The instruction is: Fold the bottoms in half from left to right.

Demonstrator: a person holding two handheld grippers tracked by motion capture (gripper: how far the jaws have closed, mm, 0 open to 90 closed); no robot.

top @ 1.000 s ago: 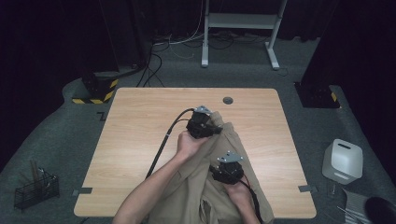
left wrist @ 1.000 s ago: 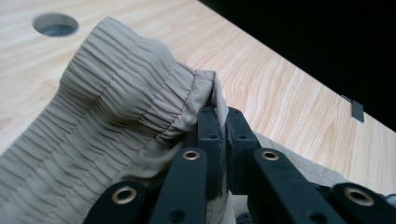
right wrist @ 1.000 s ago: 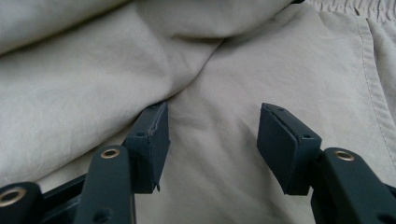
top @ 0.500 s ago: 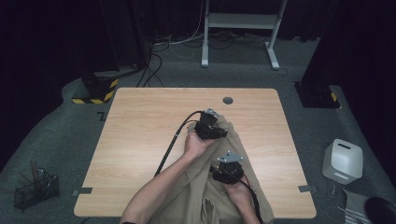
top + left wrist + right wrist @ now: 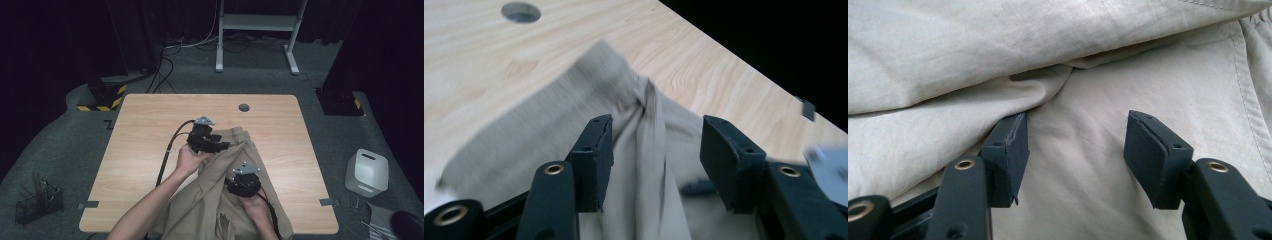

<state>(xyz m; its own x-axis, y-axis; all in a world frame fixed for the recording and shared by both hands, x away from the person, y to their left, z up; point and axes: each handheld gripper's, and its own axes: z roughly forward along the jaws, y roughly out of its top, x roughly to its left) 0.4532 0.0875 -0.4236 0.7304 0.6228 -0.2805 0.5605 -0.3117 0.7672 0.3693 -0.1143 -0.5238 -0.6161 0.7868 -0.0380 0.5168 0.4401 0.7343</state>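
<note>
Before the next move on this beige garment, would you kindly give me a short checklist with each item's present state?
1. Left gripper released: ok; its jaws have just been opening, and a raised fold of the beige garment stands between the fingers untouched.
2. Right gripper open: ok; cloth lies under it, not pinched.
3. Garment fully on the table: not ok; its near end hangs past the near edge.
4. Garment flat: not ok; folds and creases remain.
5. Cable hole uncovered: ok.
</note>
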